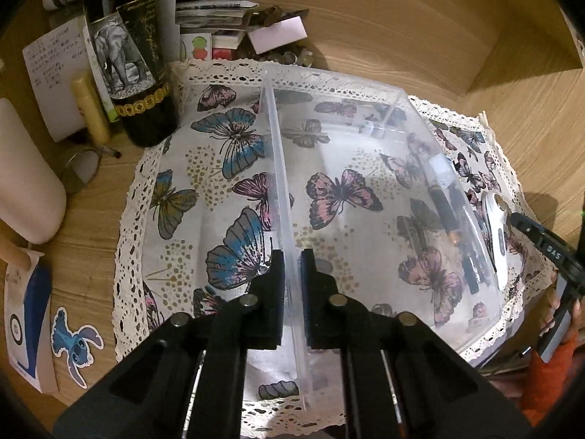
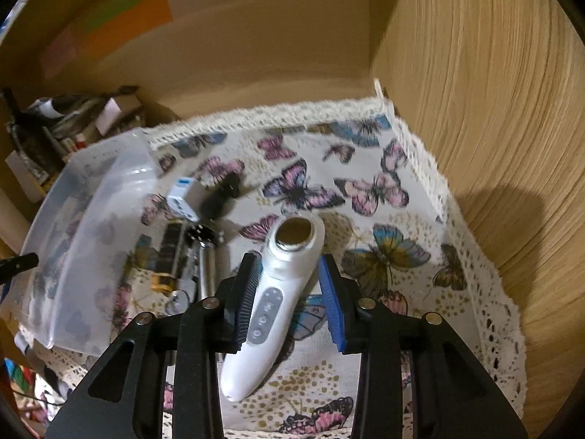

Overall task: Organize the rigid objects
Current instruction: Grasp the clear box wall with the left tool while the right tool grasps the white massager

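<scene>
Left tool (image 1: pixel 291 256) is pinched shut on the near-left wall of a clear plastic bin (image 1: pixel 384 117), which sits on a butterfly-print cloth w/ lace edge (image 1: pixel 164 197) over the wooden counter (image 1: pixel 84 197). Right tool (image 2: pixel 289 270) straddles a white handheld device (image 2: pixel 272 300) w/ a round metal head pointing away from the tool and a grey button strip along its body; left pad touches it, right pad shows a gap, so grip can't be confirmed. Just left of that tool lie a small white-blue box (image 2: pixel 181 197), a black-and-gold tube (image 2: pixel 168 256) and a shiny metal piece (image 2: pixel 206 259), w/ the bin further left.
</scene>
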`<state>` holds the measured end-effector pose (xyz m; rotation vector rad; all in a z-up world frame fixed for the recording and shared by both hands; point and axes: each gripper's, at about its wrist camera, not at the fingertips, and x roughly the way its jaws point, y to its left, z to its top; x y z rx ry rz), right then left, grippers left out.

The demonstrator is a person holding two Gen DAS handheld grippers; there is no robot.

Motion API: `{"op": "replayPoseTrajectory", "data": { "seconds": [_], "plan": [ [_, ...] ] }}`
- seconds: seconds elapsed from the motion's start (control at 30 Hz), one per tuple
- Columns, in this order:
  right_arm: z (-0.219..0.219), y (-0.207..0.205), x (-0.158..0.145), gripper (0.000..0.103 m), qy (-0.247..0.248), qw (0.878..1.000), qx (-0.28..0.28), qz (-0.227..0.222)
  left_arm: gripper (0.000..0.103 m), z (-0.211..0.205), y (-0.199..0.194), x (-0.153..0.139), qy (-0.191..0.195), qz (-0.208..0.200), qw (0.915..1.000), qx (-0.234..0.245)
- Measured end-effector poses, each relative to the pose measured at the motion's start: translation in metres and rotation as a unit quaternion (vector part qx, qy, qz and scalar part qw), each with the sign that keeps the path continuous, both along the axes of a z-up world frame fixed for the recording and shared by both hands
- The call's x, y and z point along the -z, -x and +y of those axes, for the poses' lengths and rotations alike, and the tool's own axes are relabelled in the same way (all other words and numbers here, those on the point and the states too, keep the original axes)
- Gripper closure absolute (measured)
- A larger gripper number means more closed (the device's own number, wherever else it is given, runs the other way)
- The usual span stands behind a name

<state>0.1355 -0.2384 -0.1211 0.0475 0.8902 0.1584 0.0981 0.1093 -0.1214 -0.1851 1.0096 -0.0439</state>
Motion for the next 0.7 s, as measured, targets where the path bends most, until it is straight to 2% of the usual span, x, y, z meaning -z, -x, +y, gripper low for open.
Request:
{"op": "replayPoseTrajectory", "data": {
  "seconds": [0.2, 0.27, 0.4, 0.57, 0.7],
  "plan": [
    [0.002, -0.019, 0.023, 0.071, -0.013, 0.998, 0.002, 0.054, 0.094, -0.002, 0.0, -0.001, -0.011, -0.005, 0.9999, 0.007],
    [0.003, -0.023, 0.028, 0.067, -0.018, 0.998, -0.001, 0.063, 0.094, -0.002, 0.0, -0.001, -0.013, -0.007, 0.9999, 0.009],
    [0.011, -0.035, 0.04, 0.064, -0.001, 0.997, -0.002, 0.08, 0.094, -0.002, 0.001, 0.0, -0.014, -0.011, 0.9997, 0.014],
    [0.023, -0.04, 0.04, 0.071, 0.041, 0.997, 0.001, 0.061, 0.094, -0.002, 0.002, 0.0, -0.014, -0.014, 0.9997, 0.016],
    [0.024, -0.034, 0.031, 0.071, 0.043, 0.998, 0.006, 0.041, 0.093, -0.003, 0.002, 0.0, -0.013, -0.015, 0.9997, 0.015]
  ]
}}
